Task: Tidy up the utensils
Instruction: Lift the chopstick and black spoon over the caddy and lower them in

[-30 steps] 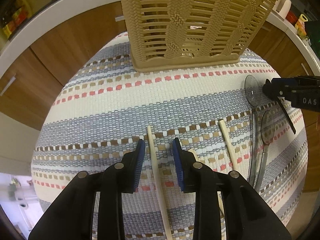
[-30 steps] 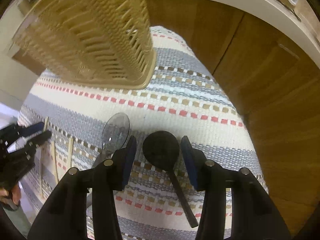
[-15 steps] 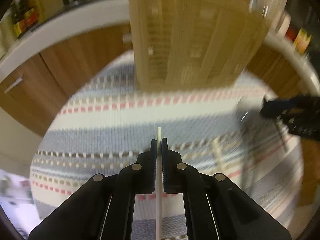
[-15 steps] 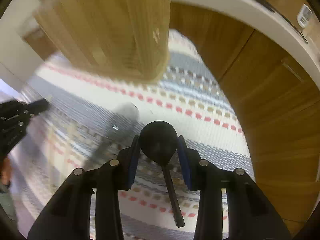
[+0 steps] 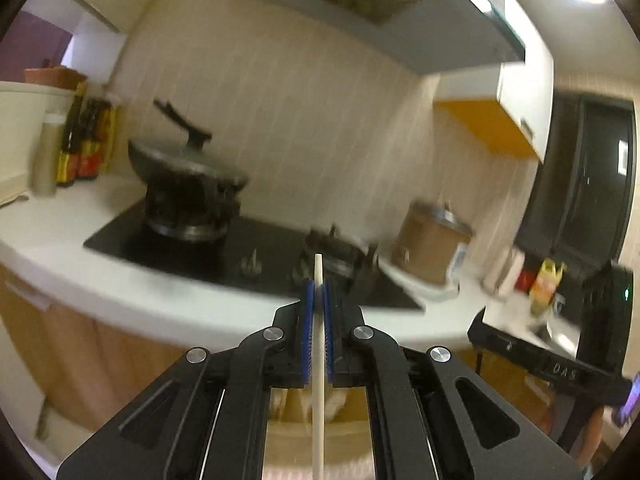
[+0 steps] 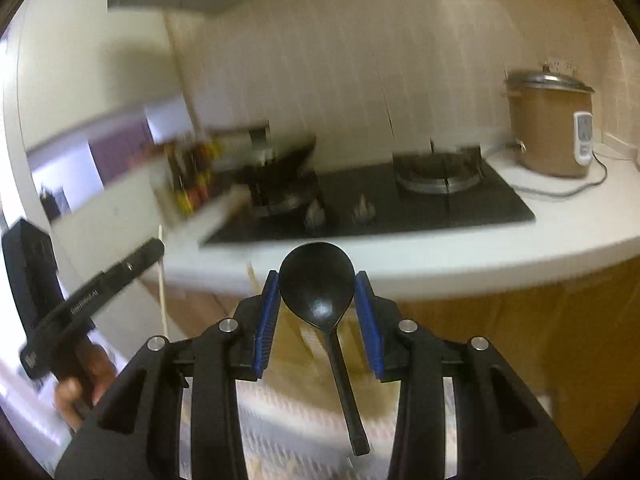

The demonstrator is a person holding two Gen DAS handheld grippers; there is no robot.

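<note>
Both grippers are raised, pointing across the kitchen at the stove (image 5: 224, 248) rather than down at the work surface.

Left gripper (image 5: 318, 312): jaws pinched nearly flat on a pale chopstick (image 5: 318, 380), which runs straight down the centre line and pokes out a little past the tips. In the right wrist view we see the same gripper (image 6: 158, 246) side-on with the chopstick (image 6: 162, 300) hanging below it.

Right gripper (image 6: 316, 300): jaws set narrow, clamped on the bowl of a black spoon (image 6: 316, 280). Its handle trails back toward the camera and droops.

Step in hand, as we judge it: carry both utensils to the holder and drop them in. Notes for doing it well:
- The spoon is held by its rounded bowl, a poor grip. We should avoid quick swings or it may pivot.
- We need to tip each gripper until the free end points down before opening.
- We should do one at a time so the grippers do not collide over the opening.

Containers: a tan, blurred shape (image 6: 304, 340) below the right jaws may be the holder. We cannot tell what is in it. On the counter (image 6: 520, 240) we see a lidded wok (image 5: 184, 168) on a burner and a closed brown rice cooker (image 6: 548, 128). Their contents are hidden.
</note>
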